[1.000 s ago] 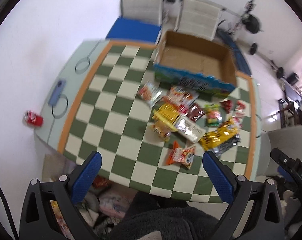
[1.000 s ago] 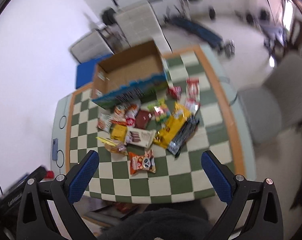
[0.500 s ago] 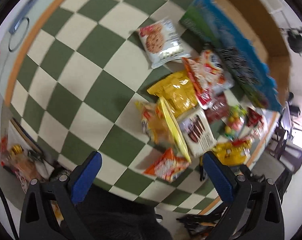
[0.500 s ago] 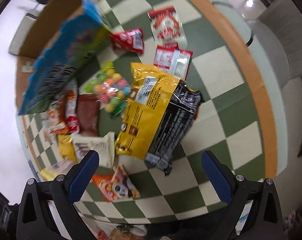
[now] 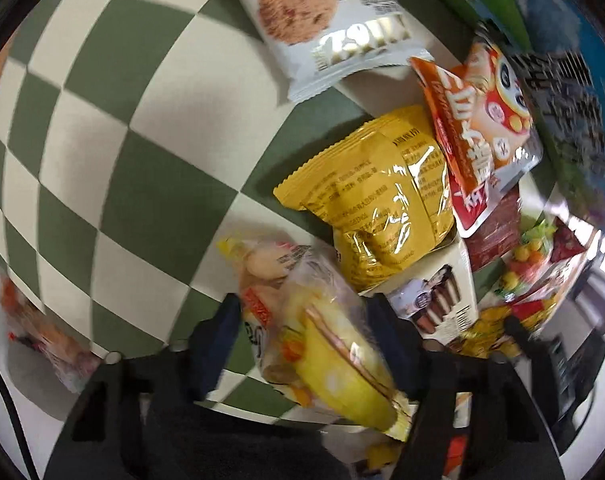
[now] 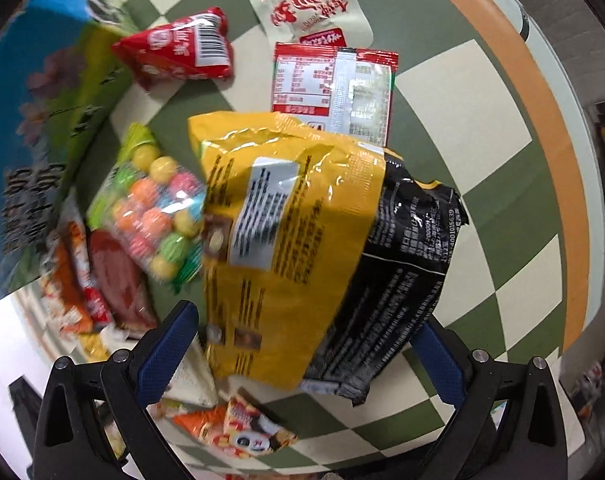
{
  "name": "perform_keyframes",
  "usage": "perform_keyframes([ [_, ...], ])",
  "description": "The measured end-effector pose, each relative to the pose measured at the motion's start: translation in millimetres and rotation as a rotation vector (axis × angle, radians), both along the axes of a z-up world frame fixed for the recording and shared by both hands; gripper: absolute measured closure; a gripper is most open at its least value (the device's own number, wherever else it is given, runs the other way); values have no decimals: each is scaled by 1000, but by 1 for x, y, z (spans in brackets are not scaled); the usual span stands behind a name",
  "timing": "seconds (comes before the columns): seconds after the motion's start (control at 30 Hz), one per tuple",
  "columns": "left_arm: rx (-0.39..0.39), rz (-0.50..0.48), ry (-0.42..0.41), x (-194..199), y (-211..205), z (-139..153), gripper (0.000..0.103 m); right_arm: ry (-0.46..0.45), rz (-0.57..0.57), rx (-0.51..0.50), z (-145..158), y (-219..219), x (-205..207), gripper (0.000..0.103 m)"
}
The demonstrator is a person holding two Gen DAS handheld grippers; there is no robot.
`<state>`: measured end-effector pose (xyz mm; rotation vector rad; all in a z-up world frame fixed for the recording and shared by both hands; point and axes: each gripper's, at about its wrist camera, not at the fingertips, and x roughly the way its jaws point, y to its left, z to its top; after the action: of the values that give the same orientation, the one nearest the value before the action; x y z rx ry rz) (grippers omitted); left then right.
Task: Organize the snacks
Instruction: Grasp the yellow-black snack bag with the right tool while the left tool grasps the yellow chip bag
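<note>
A pile of snack packs lies on a green-and-cream checkered table (image 5: 102, 128). My left gripper (image 5: 306, 332) has closed in around a clear yellow snack bag (image 5: 322, 328), its fingers at both sides of the bag. Past it lie a yellow pack (image 5: 382, 200), a cookie pack (image 5: 326, 20) and an orange-red pack (image 5: 482, 136). My right gripper (image 6: 302, 348) is open, its fingers on either side of a large yellow bag (image 6: 286, 240) that lies over a black bag (image 6: 402, 272). A gumball bag (image 6: 158, 216) lies to its left.
The printed blue-green wall of a cardboard box (image 6: 34, 120) stands behind the pile; it also shows in the left wrist view (image 5: 562, 100). Red packs (image 6: 182, 52) and a red-and-white sachet (image 6: 334, 84) lie beyond the yellow bag. The table's orange border (image 6: 542, 120) runs at right.
Both grippers have dropped from high above the table down to the pile. The left one has narrowed around the clear yellow bag; the right one now straddles the large yellow bag.
</note>
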<state>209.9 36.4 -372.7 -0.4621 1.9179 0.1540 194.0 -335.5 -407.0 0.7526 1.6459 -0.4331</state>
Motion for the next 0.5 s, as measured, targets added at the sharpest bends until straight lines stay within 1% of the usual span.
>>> perform_keyframes([
  [0.13, 39, -105, -44, 1, -11, 8, 47, 57, -9, -8, -19, 3, 4, 0],
  [0.23, 91, -207, -89, -2, -22, 16, 50, 96, -12, -2, -30, 3, 0, 4],
  [0.27, 114, -248, -107, -5, -27, 19, 52, 95, -11, 6, -32, 3, -2, 7],
  [0.3, 140, -292, -125, -7, -32, 22, 53, 90, -5, 10, -34, 2, -3, 8],
  [0.37, 174, -358, -154, -15, -47, 28, 54, 80, 18, -5, -37, 5, -10, 11],
  [0.43, 183, -398, -162, -22, -54, 30, 56, 69, 53, -28, -37, 8, -16, 11],
  [0.5, 182, -415, -168, -31, -63, 33, 56, 54, 83, -45, -38, 12, -24, 11],
])
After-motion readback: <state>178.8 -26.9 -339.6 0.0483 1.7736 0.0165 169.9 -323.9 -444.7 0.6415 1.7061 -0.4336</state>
